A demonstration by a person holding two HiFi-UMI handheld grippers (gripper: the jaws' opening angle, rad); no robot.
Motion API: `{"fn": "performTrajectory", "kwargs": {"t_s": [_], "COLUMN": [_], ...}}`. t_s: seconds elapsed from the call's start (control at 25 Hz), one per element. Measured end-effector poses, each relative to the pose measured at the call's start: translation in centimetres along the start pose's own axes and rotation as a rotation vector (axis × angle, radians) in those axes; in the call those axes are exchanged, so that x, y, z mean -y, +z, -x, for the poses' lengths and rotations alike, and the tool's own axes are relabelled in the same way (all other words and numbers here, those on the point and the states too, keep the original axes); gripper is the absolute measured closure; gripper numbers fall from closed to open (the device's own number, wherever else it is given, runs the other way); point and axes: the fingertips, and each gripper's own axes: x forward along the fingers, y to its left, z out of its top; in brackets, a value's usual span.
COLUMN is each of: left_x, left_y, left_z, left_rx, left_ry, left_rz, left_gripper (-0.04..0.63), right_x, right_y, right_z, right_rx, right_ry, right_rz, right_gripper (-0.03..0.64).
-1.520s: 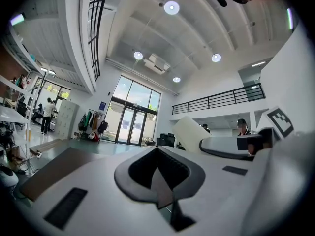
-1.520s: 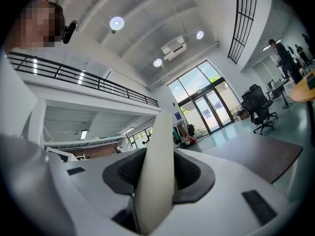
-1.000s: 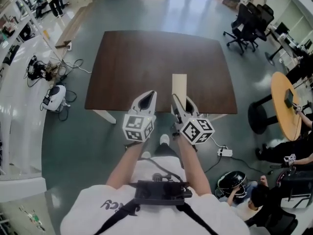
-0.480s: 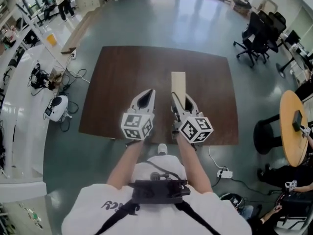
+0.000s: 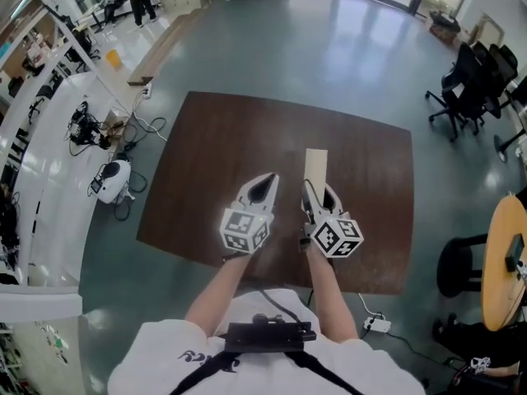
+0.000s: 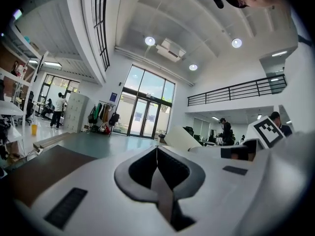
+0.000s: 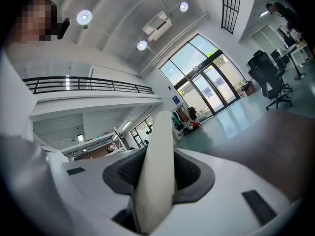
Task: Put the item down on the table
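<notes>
The right gripper (image 5: 317,189) was clamped on the near end of a pale cream, flat rectangular slat (image 5: 315,163), its jaws pressing the two broad faces. Beside it, the left gripper (image 5: 265,179) had its jaws together on nothing. The slat looked thin, stiff, light and smooth, perhaps slippery, so an end grip seemed adequate. It jutted forward over the dark brown rectangular table (image 5: 206,171), apparently not yet resting on it.

The pale board (image 5: 316,163) has its near end hidden (inside the right claw (image 5: 319,191)).
</notes>
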Motion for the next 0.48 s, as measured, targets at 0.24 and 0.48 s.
{"fn": "performTrajectory", "kwargs": {"t_s": [0.24, 0.48], "left_x": [-3.7, -7.8], "left_y": [-3.8, -6.2], "left_z": [-3.4, -6.1], "left_rx": [-0.055, -0.127], "left_ry": [-0.001, 0.036], "left_rz": [0.024, 0.091], "left_gripper": [0.583, 0.583], "right_x": [4.0, 8.9], "right_y": [-4.3, -7.6], "right_z": [-5.3, -10.3], "right_rx": [-0.087, -0.194], "right_ry": [-0.041, -0.141], "right_rz": [-0.032, -0.065], "right_gripper": [0.453, 0.453]}}
